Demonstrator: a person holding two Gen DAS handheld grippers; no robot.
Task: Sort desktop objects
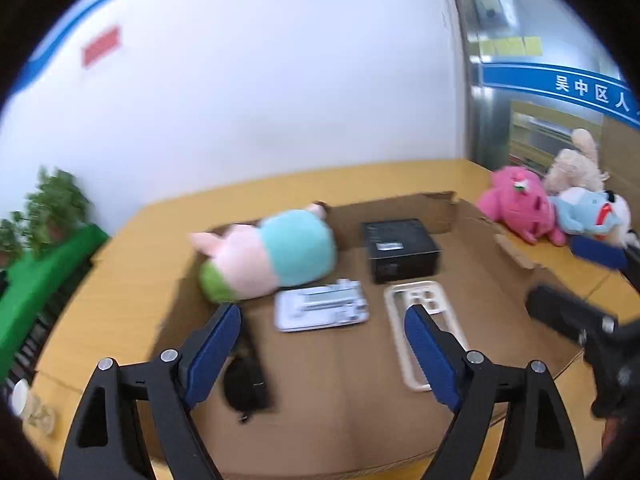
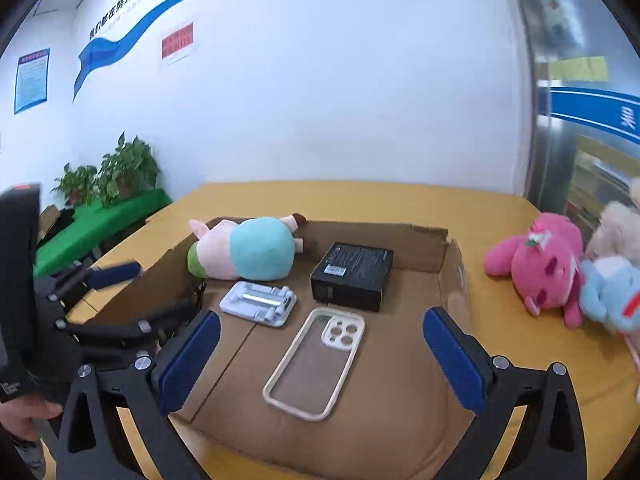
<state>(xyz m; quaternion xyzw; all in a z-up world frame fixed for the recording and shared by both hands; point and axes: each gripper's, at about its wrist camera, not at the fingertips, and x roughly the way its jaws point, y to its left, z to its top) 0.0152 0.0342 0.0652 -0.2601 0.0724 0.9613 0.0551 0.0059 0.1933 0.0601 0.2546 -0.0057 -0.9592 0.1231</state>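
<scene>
A shallow cardboard box [image 1: 460, 216] [image 2: 444, 280] lies on the yellow table. In it lie a pink and teal plush pig [image 1: 272, 252] [image 2: 248, 248], a black box [image 1: 400, 248] [image 2: 352, 276], a white stand [image 1: 322, 310] [image 2: 258, 302], a clear phone case [image 1: 424, 320] [image 2: 316, 364] and a black mouse [image 1: 246, 384]. My left gripper [image 1: 324, 344] is open and empty above the box's near left part. My right gripper [image 2: 320, 360] is open and empty over the phone case. Each gripper shows in the other's view, the right one [image 1: 576, 320] and the left one [image 2: 116, 300].
A pink plush [image 1: 520, 204] [image 2: 544, 268], a blue and white plush [image 1: 592, 212] [image 2: 612, 292] and a beige plush [image 1: 576, 164] lie on the table to the right of the box. Potted plants [image 2: 112, 172] and a green surface [image 2: 100, 220] stand at the left, beyond the table.
</scene>
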